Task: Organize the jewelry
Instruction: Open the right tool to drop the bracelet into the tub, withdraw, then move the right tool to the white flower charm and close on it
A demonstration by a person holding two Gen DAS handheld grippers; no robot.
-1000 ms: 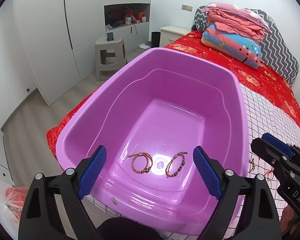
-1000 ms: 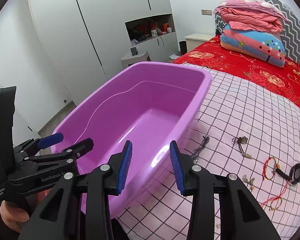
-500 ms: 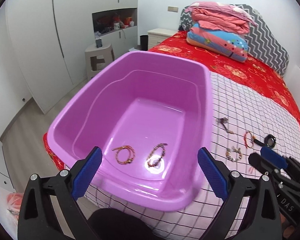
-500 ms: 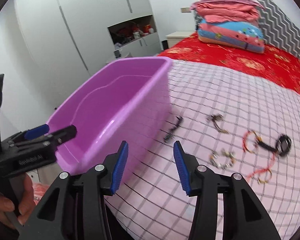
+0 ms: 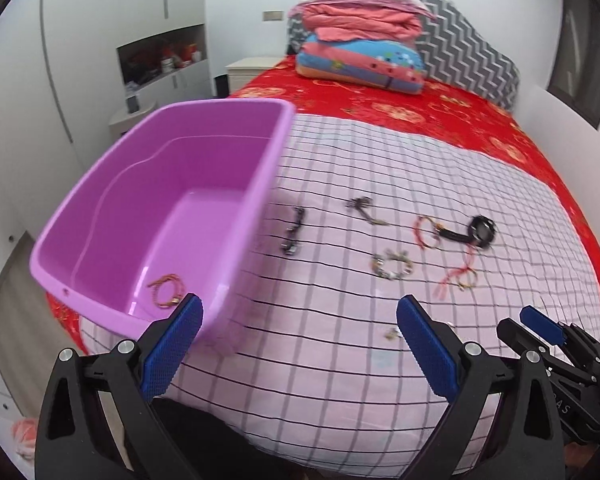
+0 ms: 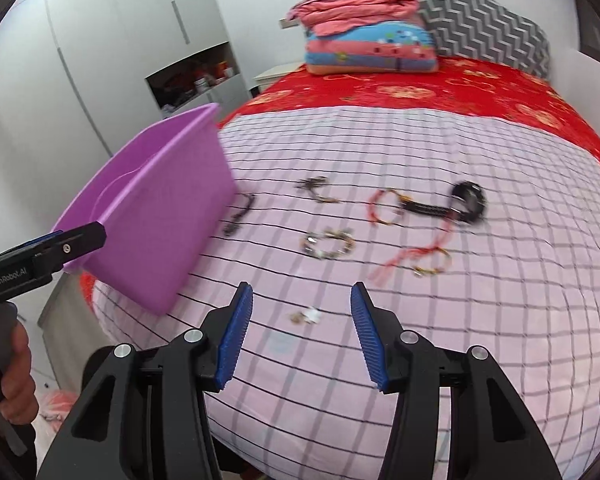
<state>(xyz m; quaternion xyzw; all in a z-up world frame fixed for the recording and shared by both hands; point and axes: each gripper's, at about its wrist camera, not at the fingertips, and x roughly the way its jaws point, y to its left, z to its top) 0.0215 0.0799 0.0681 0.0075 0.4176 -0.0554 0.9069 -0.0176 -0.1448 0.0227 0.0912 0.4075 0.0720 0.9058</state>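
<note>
Left wrist view: left gripper [image 5: 298,334], jaws wide and just opened further, empty. Tub [image 5: 100,248] at 9 o'clock holds a bracelet [image 5: 166,290]. Loose jewelry [image 5: 392,266] on checked cloth [image 5: 340,380] at 1 o'clock.

Right wrist view: right gripper [image 6: 302,330], jaws half-wide, just opening, empty; small trinket [image 6: 306,316] between them on the cloth. Step, by judgement: fetching another piece; next, lower and close on it. Bed [image 6: 480,88], folded quilts [image 6: 364,36] at 12; wardrobe [image 6: 100,40] at 10.

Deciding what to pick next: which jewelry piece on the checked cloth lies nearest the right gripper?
The small pale trinket, lying alone just ahead of the open right gripper. The bracelets and dark pieces all lie farther up the cloth.
</note>
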